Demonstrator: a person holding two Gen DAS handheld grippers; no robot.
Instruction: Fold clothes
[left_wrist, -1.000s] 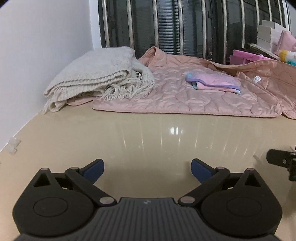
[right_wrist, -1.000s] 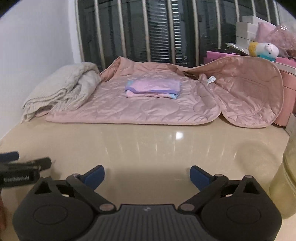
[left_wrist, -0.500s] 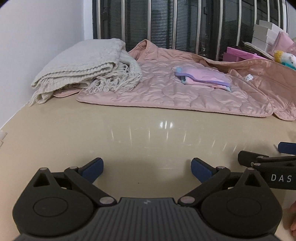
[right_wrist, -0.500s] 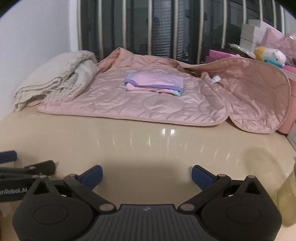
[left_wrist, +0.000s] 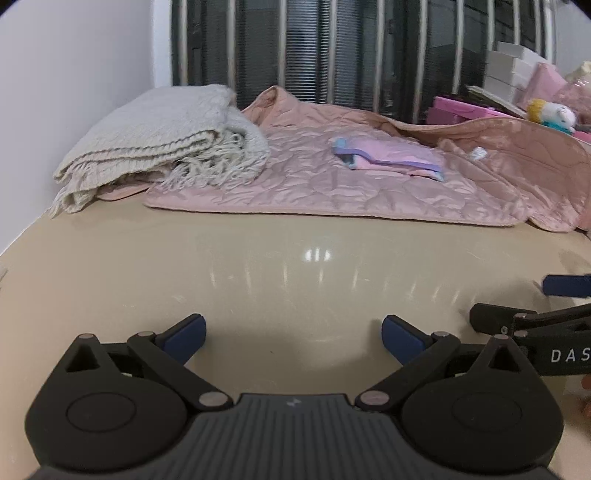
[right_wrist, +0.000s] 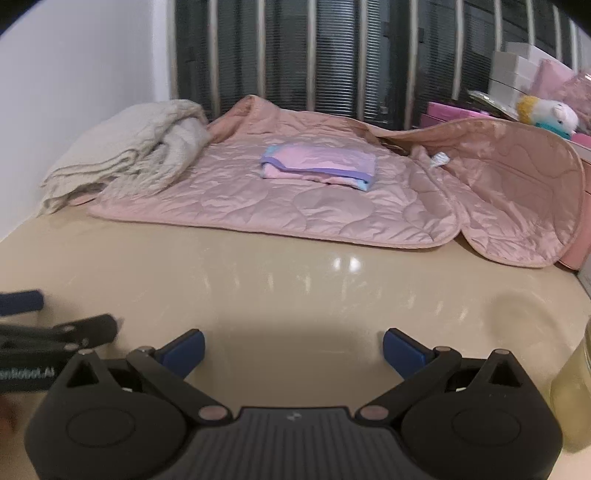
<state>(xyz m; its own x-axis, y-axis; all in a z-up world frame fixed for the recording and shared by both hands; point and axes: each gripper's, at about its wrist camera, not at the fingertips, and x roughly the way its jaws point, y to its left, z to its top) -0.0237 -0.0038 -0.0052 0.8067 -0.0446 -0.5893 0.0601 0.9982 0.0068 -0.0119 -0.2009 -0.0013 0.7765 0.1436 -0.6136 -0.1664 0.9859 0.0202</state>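
Quilt (right_wrist: 280, 206) spread at 12 o'clock, long axis crosswise | right gripper (right_wrist: 293, 350) nearer, left gripper (left_wrist: 293, 338) alongside | both held apart, nothing gripped

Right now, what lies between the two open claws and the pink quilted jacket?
Only bare, glossy beige tabletop. In both wrist views, nothing sits between the left claw, the right claw and the pink quilted jacket's near hem.
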